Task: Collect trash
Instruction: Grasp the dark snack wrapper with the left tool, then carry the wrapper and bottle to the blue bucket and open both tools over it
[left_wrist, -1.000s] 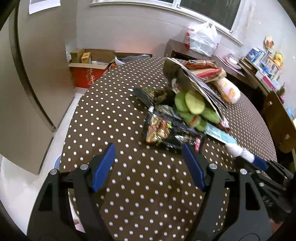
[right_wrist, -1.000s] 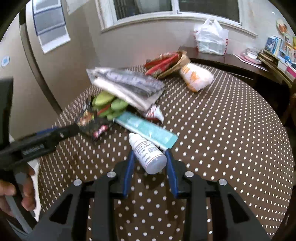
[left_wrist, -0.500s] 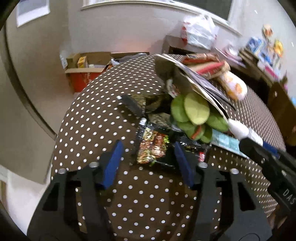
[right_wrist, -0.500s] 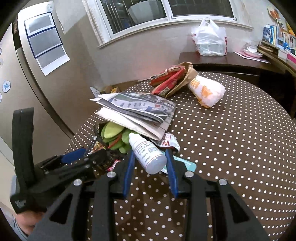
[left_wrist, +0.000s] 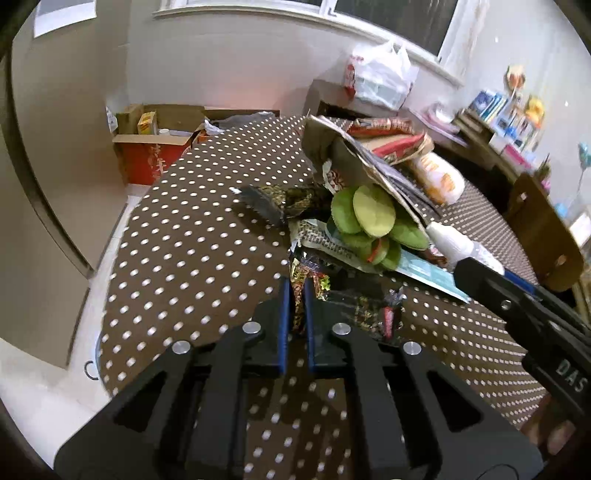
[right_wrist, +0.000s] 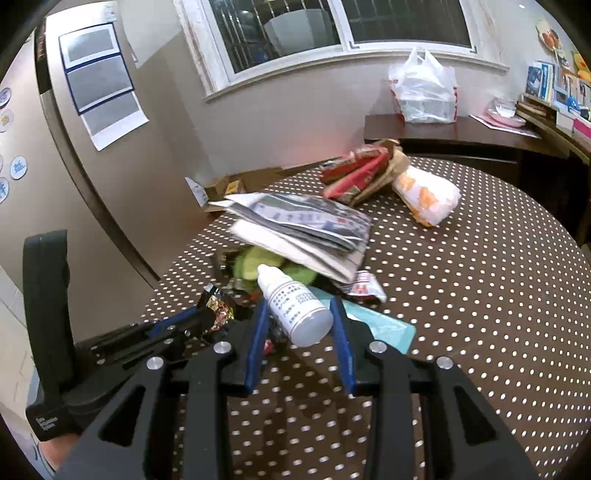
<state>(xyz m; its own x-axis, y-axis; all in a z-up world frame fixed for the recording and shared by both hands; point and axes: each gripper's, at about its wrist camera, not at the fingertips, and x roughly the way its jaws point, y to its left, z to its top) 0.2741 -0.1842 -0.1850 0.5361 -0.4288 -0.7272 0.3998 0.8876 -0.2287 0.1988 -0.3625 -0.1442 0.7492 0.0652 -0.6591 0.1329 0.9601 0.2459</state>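
Two grips: left hand-held gripper (left_wrist: 295, 291) closing on snack wrapper (left_wrist: 308, 282); right hand-held gripper (right_wrist: 300, 314) clamps white bottle (right_wrist: 295, 310)

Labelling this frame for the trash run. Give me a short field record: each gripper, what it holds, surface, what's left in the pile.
left gripper: jaws closing on crinkled snack wrapper
right gripper: shut on white dropper bottle
surface: brown polka-dot table
pile remaining: folded newspaper, green discs, teal packet
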